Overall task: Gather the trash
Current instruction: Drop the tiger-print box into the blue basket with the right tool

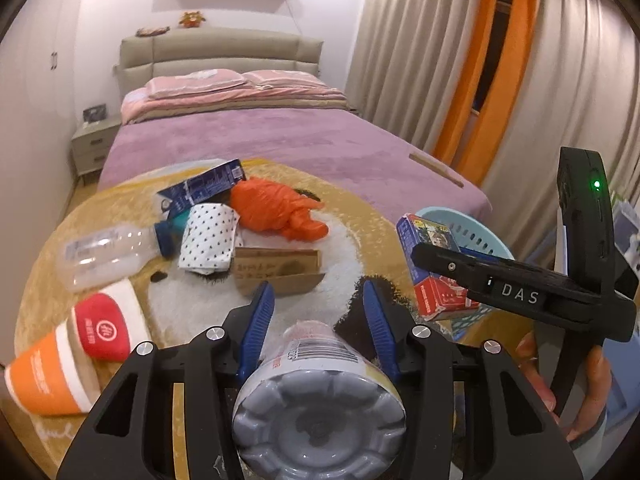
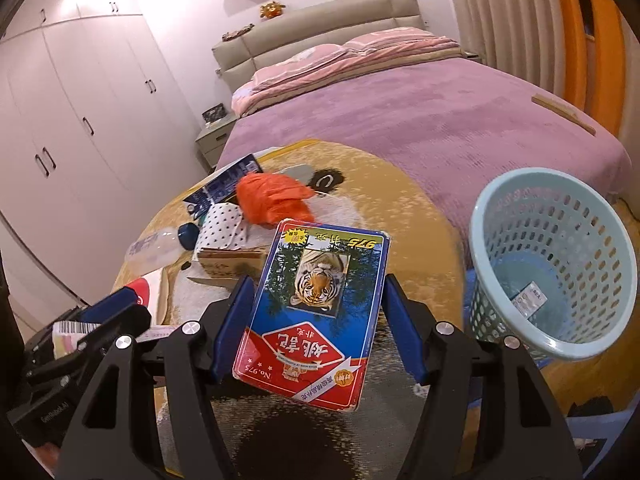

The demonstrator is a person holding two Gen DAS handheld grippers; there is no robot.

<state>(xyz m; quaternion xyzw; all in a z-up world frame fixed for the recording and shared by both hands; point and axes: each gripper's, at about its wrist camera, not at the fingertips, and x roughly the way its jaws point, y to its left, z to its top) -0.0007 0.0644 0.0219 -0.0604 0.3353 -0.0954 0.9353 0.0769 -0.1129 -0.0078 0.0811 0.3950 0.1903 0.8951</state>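
My right hand-held gripper (image 2: 318, 320) pinches the tiger card box (image 2: 316, 320) beside the pale blue basket (image 2: 560, 344), which holds one small wrapper (image 2: 530, 298); my left hand-held gripper (image 1: 318, 312) clamps a bottle (image 1: 318, 396) above the rug (image 1: 360, 216)

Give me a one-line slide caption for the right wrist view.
Right gripper holds a tiger-print card box near the light blue mesh basket, litter behind on the yellow rug.
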